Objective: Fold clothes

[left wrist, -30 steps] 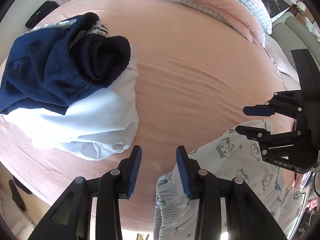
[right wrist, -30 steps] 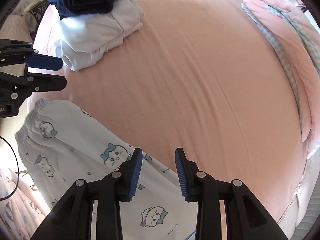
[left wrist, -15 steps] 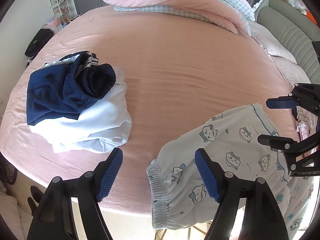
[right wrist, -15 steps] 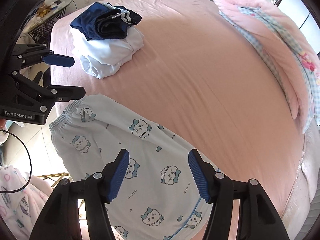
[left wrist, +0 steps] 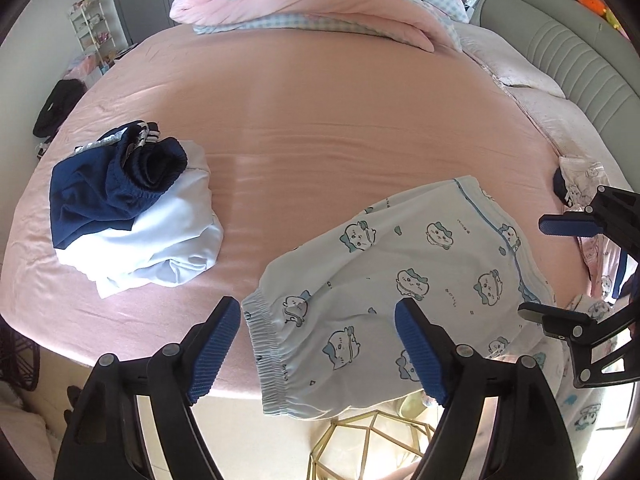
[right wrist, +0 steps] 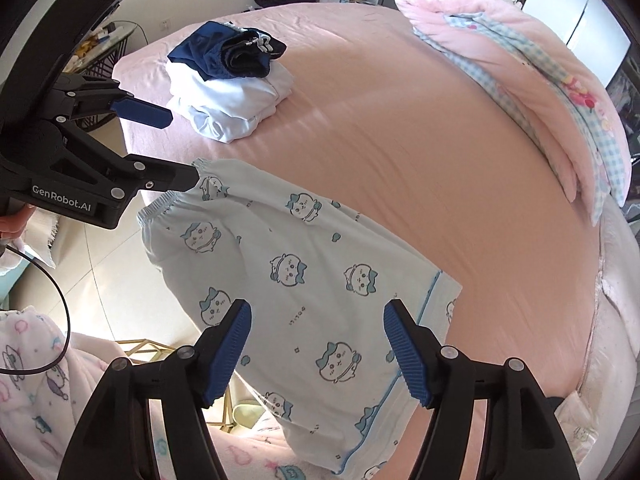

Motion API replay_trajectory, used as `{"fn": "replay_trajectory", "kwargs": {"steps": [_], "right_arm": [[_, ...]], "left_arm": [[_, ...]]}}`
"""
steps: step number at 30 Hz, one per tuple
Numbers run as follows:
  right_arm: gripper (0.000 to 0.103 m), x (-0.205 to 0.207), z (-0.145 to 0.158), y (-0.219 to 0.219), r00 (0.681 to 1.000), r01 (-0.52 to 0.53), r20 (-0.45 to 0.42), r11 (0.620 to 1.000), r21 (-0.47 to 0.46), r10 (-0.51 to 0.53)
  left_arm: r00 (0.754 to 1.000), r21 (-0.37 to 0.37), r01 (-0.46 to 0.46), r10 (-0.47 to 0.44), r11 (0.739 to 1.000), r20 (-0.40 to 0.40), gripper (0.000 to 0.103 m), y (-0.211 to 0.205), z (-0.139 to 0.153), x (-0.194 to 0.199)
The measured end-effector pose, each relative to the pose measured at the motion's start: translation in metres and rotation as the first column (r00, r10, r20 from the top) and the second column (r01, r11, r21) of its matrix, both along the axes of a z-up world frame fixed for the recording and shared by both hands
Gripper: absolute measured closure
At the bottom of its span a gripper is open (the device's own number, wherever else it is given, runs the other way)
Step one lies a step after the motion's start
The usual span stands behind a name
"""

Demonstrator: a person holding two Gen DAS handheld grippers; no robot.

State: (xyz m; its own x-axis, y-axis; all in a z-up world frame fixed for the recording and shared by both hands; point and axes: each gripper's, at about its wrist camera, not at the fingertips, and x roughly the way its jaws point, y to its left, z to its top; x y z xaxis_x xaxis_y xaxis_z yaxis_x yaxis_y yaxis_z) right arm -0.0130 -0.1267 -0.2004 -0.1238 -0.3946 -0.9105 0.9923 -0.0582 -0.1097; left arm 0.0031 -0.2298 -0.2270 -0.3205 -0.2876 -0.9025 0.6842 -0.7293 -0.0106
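The printed shorts (left wrist: 404, 280) lie at the near edge of the bed (left wrist: 320, 92), waistband and one side hanging past that edge over the floor, the rest flat on the pink sheet. Farther along the same edge, well apart from the shorts, a stack of folded clothes (left wrist: 132, 216) is seen, dark blue over white.

The left gripper (left wrist: 318, 346) is held above the waistband end with its jaws spread wide and nothing clamped; the cloth is seen between the pads but is not pressed by them. The right gripper (right wrist: 318, 354) is held above the hem end, its jaws opening, and no cloth is pinched there either.

The step in hand is judged to be a regrasp for the next fold. It is done best if the overhanging part is first drawn fully onto the bed, so that its weight does not drag the cloth off. The waistband should be taken at its two outer corners, one per gripper, with both layers caught between the pads. The fold should be carried toward the hem, edges matched, and wrinkles smoothed before release. The folded stack should be kept clear of during the swing.
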Motion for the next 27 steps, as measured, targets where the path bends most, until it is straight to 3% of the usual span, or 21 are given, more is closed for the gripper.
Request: {"fn": "replay_trajectory", "kwargs": {"steps": [6, 12, 18, 23, 27], "right_arm": [[0.034, 0.015, -0.010, 0.025, 1.000, 0.027, -0.007, 1.000, -0.003, -0.027], [0.034, 0.022, -0.023, 0.044, 0.997, 0.082, 0.007, 0.997, -0.002, -0.082], [0.034, 0.034, -0.048, 0.058, 0.990, 0.144, -0.008, 0.989, 0.026, -0.144], [0.034, 0.040, -0.066, 0.066, 0.966, 0.248, 0.066, 0.968, 0.024, -0.249], [0.034, 0.046, -0.078, 0.069, 0.936, 0.330, 0.124, 0.944, 0.030, -0.331]], "left_arm": [[0.995, -0.070, 0.089, -0.085, 0.994, 0.058, 0.024, 0.027, -0.007, -0.017], [0.970, -0.142, 0.196, -0.171, 0.970, 0.169, 0.024, 0.052, -0.023, -0.015], [0.959, -0.116, 0.233, -0.208, 0.966, 0.191, 0.023, 0.056, -0.044, 0.000], [0.947, -0.113, 0.287, -0.265, 0.951, 0.181, 0.017, 0.065, -0.054, 0.009], [0.919, -0.139, 0.356, -0.320, 0.924, 0.228, 0.017, 0.075, -0.063, 0.009]]}}
